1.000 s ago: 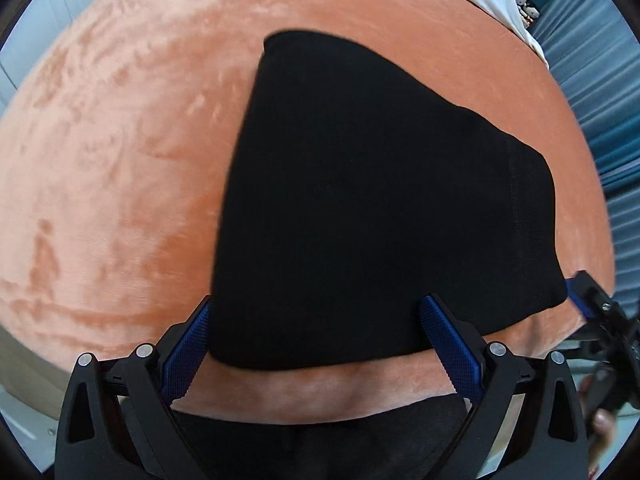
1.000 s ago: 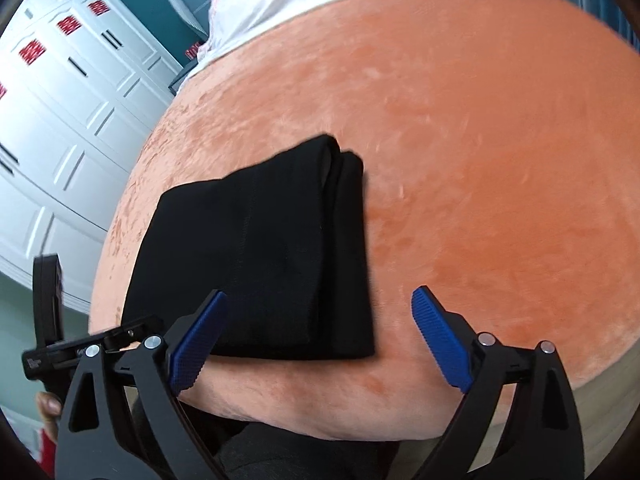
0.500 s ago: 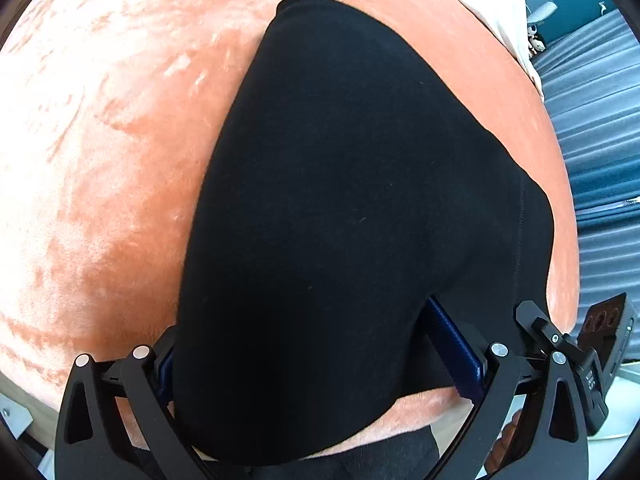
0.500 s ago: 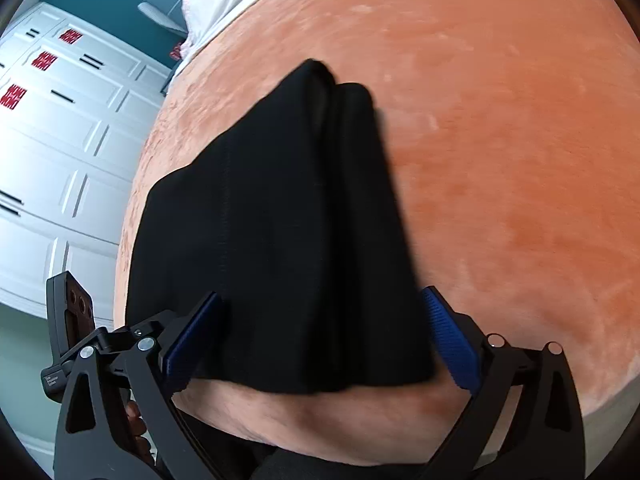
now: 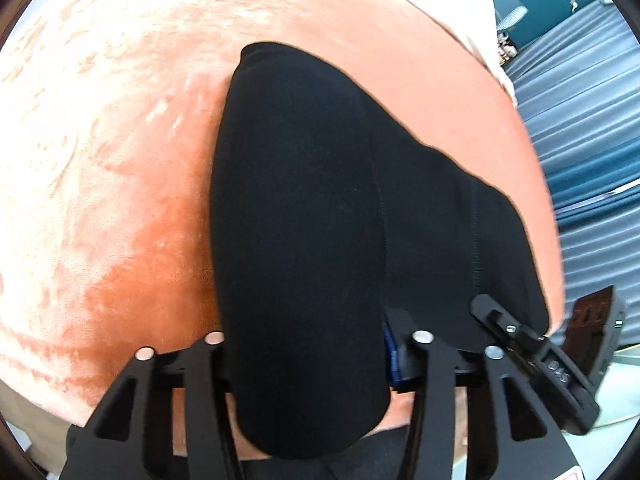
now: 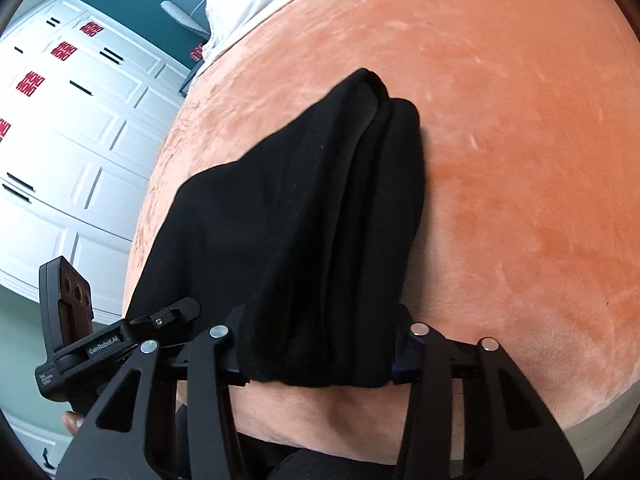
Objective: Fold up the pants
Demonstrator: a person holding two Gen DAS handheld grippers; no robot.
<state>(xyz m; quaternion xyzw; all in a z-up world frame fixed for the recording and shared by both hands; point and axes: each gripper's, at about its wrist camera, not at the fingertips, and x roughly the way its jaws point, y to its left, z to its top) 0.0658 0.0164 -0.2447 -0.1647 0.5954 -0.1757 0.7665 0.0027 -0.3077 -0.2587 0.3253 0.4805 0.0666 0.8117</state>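
Black folded pants [image 5: 300,200] lie on an orange plush bed cover [image 5: 120,160], and their near edge is bunched up between my fingers. My left gripper [image 5: 306,360] is closing its jaws on the left part of that edge, and the cloth fills the gap. In the right wrist view the same pants [image 6: 300,208] show their stacked folds. My right gripper [image 6: 320,356] is closing on the right part of the near edge, with cloth packed between its pads. The two grippers stand side by side, close together.
The orange cover [image 6: 520,160] spreads wide around the pants. A white sheet [image 6: 248,0] lies at the bed's far end. White cabinet doors [image 6: 60,140] stand to the left, and blue-grey slats [image 5: 592,140] to the right. The bed's near edge runs just under the grippers.
Both grippers came down over the pants' near edge and their jaws narrowed from wide open onto the cloth, which has bunched up between the fingers.
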